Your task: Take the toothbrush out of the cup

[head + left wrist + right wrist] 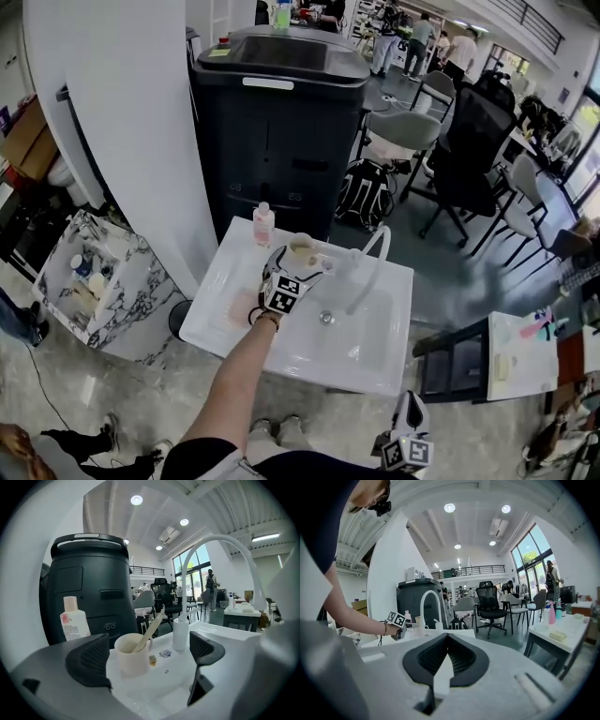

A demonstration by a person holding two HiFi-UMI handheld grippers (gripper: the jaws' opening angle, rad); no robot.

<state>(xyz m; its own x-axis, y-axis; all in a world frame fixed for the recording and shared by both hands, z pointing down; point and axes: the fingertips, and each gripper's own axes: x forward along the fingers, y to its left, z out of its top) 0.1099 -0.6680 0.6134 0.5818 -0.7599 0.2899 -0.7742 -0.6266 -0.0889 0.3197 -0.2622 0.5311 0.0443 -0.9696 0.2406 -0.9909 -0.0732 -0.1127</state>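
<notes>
A cream cup point(131, 654) stands on the back ledge of the white sink point(375, 361). A pale toothbrush point(152, 629) leans out of it to the right. In the head view the cup point(302, 248) sits just beyond my left gripper point(286, 281). That left gripper point(147, 657) is open; its dark pads point(90, 660) flank the cup's near side without touching it. My right gripper point(409, 448) hangs low in front of the sink, away from the cup. Its jaws point(447, 641) are shut with nothing in them.
A pink-capped bottle point(263, 223) stands on the sink's back left corner. A white arched faucet point(371, 262) rises right of the cup, with its base point(180, 633) close by. A large dark bin point(277, 112) stands behind the sink, and a marble side table point(103, 281) to its left.
</notes>
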